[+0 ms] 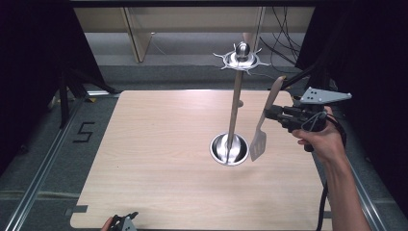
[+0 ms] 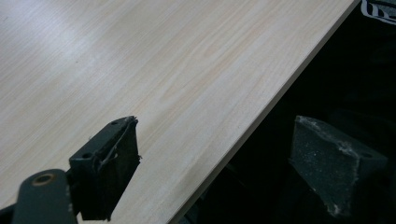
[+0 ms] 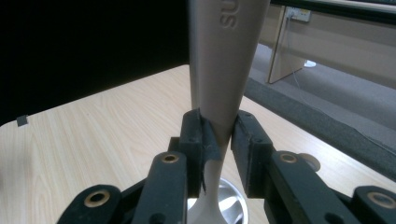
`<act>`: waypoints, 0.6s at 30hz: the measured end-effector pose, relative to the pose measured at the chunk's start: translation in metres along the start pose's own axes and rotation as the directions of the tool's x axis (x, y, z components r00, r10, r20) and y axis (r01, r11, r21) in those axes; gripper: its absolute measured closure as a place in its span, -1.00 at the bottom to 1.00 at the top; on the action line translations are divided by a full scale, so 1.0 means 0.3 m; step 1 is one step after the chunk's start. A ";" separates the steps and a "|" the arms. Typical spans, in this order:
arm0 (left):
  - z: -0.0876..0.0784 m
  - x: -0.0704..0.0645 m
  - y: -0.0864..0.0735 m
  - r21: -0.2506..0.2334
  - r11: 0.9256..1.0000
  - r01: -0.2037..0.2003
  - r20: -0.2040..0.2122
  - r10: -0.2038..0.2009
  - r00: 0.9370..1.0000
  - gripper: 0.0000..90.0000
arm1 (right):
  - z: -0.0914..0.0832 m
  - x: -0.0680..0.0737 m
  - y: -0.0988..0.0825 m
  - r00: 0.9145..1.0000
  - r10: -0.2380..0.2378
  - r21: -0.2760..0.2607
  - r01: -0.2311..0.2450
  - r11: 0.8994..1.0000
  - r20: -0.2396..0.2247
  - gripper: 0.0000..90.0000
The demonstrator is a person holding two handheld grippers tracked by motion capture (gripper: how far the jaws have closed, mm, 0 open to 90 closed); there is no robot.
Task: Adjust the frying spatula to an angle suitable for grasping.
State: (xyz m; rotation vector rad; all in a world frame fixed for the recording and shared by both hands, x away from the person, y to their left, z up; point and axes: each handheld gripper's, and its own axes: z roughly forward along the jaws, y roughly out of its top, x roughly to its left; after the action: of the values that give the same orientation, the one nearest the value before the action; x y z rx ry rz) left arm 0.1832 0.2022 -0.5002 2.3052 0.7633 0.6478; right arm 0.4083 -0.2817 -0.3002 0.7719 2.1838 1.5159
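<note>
Surface: pale wood-grain laminate desk (image 1: 159,144)
Stand: shiny steel pole rack (image 1: 235,103), round base
Right hand-held gripper (image 3: 217,140): clamped on beige slotted plastic spatula (image 1: 263,122)
Left hand-held gripper (image 2: 215,163): jaws apart, gritty pads

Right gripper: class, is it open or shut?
Shut. In the right gripper view, the right gripper has both jaws pressed against the spatula handle.

The high view looks forward and down over the whole table (image 1: 159,159). The left gripper view sits low and close at the table's edge (image 2: 261,121). The right gripper view looks along its tool (image 3: 217,140), sharing the tabletop and stand base (image 3: 233,198).
</note>
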 end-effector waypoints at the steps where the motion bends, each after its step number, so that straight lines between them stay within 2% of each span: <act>1: 0.000 0.000 0.000 0.000 1.000 0.000 0.000 0.000 1.000 -0.67 | 0.000 0.000 0.000 1.000 0.000 0.000 0.000 1.000 0.000 0.67; 2: -0.005 0.002 0.000 0.006 1.000 0.000 0.012 0.000 1.000 -0.67 | 0.002 -0.001 0.014 1.000 0.008 -0.004 -0.008 1.000 0.003 0.68; 4: 0.000 0.000 0.000 0.001 1.000 0.002 0.000 -0.002 1.000 -0.67 | 0.002 -0.003 0.027 1.000 -0.006 0.006 0.006 1.000 -0.008 0.67; 6: -0.006 0.001 0.000 0.008 1.000 -0.001 0.013 0.001 1.000 -0.67 | 0.006 -0.001 0.039 1.000 -0.006 0.011 0.006 1.000 -0.018 0.67; 11: 0.000 -0.001 -0.001 0.002 1.000 -0.002 0.000 0.002 1.000 -0.67 | 0.015 0.000 0.061 1.000 -0.007 0.014 0.007 1.000 -0.023 0.67; 12: -0.006 0.000 0.000 0.008 1.000 -0.002 0.015 0.002 1.000 -0.67 | 0.020 -0.002 0.071 1.000 -0.008 0.001 0.008 1.000 -0.017 0.68; 14: 0.000 -0.002 0.000 -0.001 1.000 -0.002 0.000 0.002 1.000 -0.67 | 0.021 -0.007 0.082 1.000 -0.010 0.012 0.011 1.000 -0.028 0.67; 17: -0.005 0.000 0.000 0.008 1.000 -0.003 0.016 0.003 1.000 -0.67 | 0.026 -0.011 0.095 1.000 -0.013 0.003 0.013 1.000 -0.011 0.67; 18: -0.005 0.000 0.000 0.008 1.000 -0.005 0.016 0.005 1.000 -0.67 | 0.024 -0.013 0.100 1.000 -0.003 0.023 0.004 1.000 -0.025 0.67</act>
State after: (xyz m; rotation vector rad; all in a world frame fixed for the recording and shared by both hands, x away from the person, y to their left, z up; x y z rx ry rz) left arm 0.1822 0.2027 -0.4993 2.3177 0.7548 0.6291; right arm 0.4224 -0.2708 -0.2745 0.7594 2.2230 1.5097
